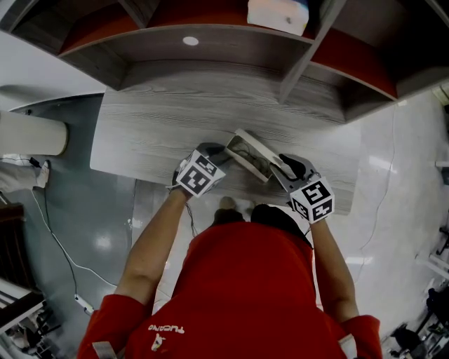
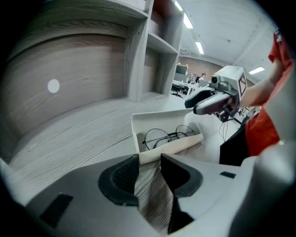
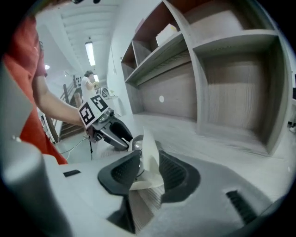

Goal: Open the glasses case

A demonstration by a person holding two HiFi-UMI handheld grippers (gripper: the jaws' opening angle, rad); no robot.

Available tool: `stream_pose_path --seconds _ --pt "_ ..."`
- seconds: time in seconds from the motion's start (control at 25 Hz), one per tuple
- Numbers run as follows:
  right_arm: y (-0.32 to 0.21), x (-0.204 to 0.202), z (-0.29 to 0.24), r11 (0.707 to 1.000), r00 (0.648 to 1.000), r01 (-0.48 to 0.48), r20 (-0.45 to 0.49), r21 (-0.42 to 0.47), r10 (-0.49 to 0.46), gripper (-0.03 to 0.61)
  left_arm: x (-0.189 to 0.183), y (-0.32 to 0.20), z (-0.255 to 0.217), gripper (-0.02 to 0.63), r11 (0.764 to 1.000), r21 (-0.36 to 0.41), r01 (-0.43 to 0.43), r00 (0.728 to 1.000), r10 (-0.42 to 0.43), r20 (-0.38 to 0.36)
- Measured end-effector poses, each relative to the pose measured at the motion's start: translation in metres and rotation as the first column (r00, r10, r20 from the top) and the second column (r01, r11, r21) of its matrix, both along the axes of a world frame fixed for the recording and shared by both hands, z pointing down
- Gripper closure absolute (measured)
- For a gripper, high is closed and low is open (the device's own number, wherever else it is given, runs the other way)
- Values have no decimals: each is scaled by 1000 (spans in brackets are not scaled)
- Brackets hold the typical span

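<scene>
A white glasses case (image 1: 247, 158) lies open on the grey wood desk (image 1: 154, 119), with thin round glasses (image 2: 169, 136) inside it. My left gripper (image 2: 149, 159) sits at the case's near end. Its jaws stand apart, with the case's end wall just past the fingertips and bare desk showing between the pads. My right gripper (image 3: 149, 162) is at the other end, its pads shut on the case's raised white lid (image 3: 151, 148), which stands upright between them. In the head view the left gripper (image 1: 223, 153) and right gripper (image 1: 279, 165) flank the case.
A grey shelf unit (image 1: 309, 49) with several compartments rises behind the desk, with a white box (image 1: 277, 14) on an upper shelf. The desk's front edge (image 1: 140, 179) runs just in front of the person, who wears a red shirt. White floor lies to the right.
</scene>
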State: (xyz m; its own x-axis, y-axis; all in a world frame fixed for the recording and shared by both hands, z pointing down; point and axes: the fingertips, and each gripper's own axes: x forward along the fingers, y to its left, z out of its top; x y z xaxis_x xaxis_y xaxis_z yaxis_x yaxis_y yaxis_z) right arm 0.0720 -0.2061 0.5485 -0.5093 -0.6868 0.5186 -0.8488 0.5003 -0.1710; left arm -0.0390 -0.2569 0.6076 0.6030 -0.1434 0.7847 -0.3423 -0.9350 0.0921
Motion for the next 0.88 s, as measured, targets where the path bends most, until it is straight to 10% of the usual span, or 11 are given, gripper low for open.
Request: stream_pose_path --seconds 0.2,0.88 --pt "-14 17 -8 996 996 -63 -63 67 68 557 1 -1 0 471 1000 2 7 1000 -7 3" --pt "-38 48 7 989 982 -133 -130 58 139 558 7 -6 2 472 998 37 48 999 -48 -7"
